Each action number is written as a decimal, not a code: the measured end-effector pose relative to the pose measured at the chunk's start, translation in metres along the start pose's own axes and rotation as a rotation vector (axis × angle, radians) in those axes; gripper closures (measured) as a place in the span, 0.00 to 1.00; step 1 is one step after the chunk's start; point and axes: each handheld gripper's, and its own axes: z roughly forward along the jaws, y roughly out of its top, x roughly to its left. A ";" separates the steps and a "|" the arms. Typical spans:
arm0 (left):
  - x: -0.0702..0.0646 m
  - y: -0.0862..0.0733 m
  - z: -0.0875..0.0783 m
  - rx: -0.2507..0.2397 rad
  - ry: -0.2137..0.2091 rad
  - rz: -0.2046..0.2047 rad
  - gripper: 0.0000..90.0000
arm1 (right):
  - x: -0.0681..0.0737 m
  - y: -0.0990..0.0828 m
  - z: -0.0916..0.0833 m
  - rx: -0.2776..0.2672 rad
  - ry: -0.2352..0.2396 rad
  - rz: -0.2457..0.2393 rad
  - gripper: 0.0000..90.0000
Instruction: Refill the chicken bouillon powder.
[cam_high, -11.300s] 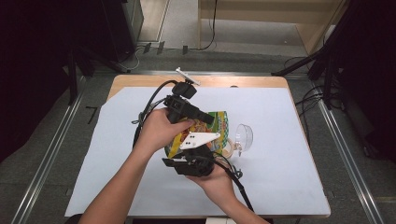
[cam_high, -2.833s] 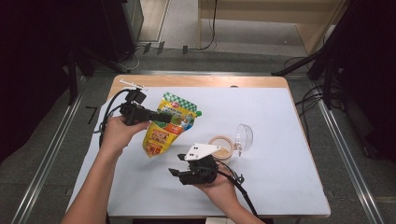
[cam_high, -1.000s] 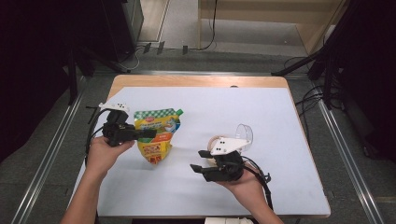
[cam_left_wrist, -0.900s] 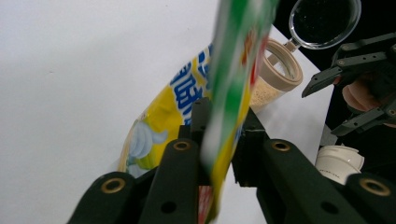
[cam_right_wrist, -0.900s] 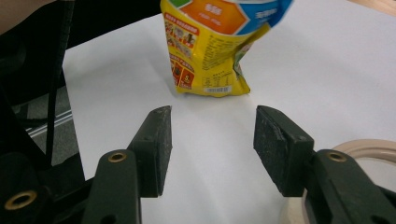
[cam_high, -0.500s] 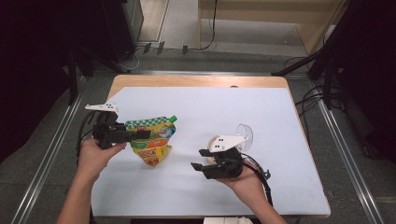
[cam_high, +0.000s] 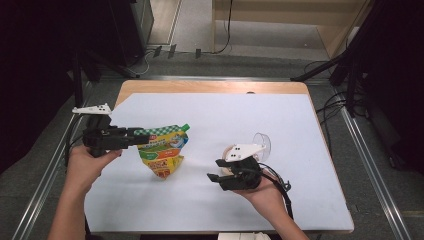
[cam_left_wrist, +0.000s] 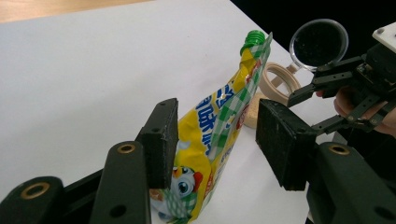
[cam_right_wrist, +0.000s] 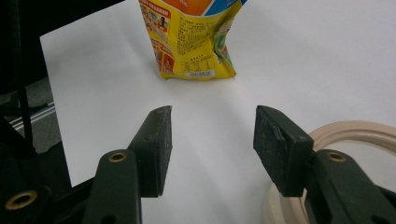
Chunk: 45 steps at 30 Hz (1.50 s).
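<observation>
Pouch, yellow-green printed plastic with green screw cap (cam_high: 163, 148), stands on white table sheet (cam_high: 225, 115), long axis leaning cap-rightward, between left gripper (cam_left_wrist: 217, 135) jaws just opened, one pad grazing. Right gripper (cam_high: 215, 170) farther, half-open, empty.

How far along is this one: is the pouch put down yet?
Done: the pouch lies on the white sheet, away from the jar and its open lid. In hand: the left tool has just been opening, the pouch loose between its jaws. Left: draw that tool clear. The right tool is open, holding nothing.
</observation>
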 end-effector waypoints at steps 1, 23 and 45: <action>0.000 0.000 -0.002 0.000 0.006 0.005 0.55 | 0.000 0.000 0.000 0.000 0.000 0.000 0.54; 0.029 -0.019 -0.025 0.000 0.147 -0.024 0.50 | -0.001 0.006 -0.010 -0.017 0.002 0.003 0.55; 0.034 -0.028 0.026 0.075 0.139 -0.026 0.45 | -0.015 0.025 -0.051 -0.044 -0.025 0.058 0.59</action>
